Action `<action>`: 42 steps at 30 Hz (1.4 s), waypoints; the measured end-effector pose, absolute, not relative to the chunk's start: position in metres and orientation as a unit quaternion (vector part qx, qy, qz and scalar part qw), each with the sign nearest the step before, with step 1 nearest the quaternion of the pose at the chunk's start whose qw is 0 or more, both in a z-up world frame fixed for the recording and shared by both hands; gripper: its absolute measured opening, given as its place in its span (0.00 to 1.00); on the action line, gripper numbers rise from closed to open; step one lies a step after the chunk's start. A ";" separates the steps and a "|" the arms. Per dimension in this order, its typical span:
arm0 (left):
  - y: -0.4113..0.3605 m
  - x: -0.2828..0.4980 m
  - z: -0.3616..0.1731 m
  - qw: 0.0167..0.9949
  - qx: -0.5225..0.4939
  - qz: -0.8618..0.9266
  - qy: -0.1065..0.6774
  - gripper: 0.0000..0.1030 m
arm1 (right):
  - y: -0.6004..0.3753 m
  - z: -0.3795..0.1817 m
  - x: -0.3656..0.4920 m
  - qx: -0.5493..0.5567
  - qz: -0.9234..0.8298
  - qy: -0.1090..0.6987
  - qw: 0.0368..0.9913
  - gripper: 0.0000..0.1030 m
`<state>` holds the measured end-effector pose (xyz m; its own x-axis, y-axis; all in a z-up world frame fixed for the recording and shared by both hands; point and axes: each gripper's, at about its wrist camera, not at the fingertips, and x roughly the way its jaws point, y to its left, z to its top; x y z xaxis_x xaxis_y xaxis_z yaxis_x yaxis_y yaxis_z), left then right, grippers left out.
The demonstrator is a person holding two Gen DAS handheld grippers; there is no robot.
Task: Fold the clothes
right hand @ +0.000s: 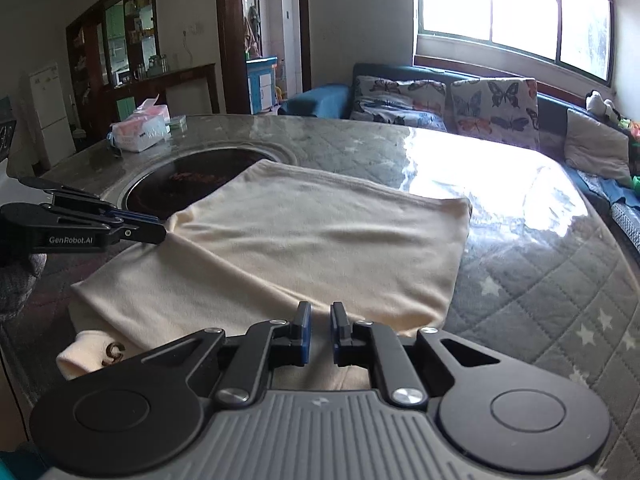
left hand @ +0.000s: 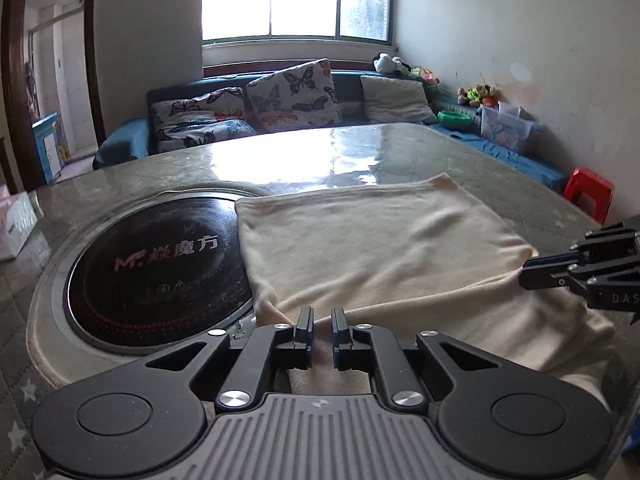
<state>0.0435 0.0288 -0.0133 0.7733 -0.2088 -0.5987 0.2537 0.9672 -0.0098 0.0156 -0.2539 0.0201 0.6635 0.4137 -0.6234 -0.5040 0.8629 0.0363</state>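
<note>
Left gripper (left hand: 321, 330), lower centre of frame: fingers slightly parted, level. Right gripper (right hand: 320, 332), lower centre: fingers slightly parted, level.

A cream garment (right hand: 288, 248) lay folded on the quilted, glass-topped table (right hand: 540, 280), one corner overlapping the round black cooktop (right hand: 192, 184). The right gripper (right hand: 321, 320) hovered over its near edge, jaws slightly apart, nothing between them. The left gripper (right hand: 156, 228) reached in at the garment's left edge.
</note>
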 end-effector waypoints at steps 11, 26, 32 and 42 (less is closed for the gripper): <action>0.017 0.017 -0.009 0.937 0.066 -0.148 0.308 0.47 | -0.258 0.026 -0.008 -0.090 0.270 0.329 0.900 0.15; 0.020 -0.053 -0.014 0.921 0.164 -0.200 0.291 0.85 | -0.261 0.023 -0.037 -0.106 0.278 0.333 0.895 0.34; 0.016 -0.066 -0.025 0.912 0.200 -0.219 0.284 0.93 | -0.260 0.029 -0.043 -0.116 0.282 0.326 0.895 0.39; -0.005 -0.074 -0.035 0.901 0.263 -0.249 0.237 1.00 | -0.264 0.035 -0.055 -0.133 0.279 0.324 0.894 0.47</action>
<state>-0.0739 -0.0050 -0.0350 0.7639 -0.3244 -0.5580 0.5738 0.7372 0.3569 -0.0554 -0.2644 0.0348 0.6345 0.4125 -0.6536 -0.5850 0.8090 -0.0572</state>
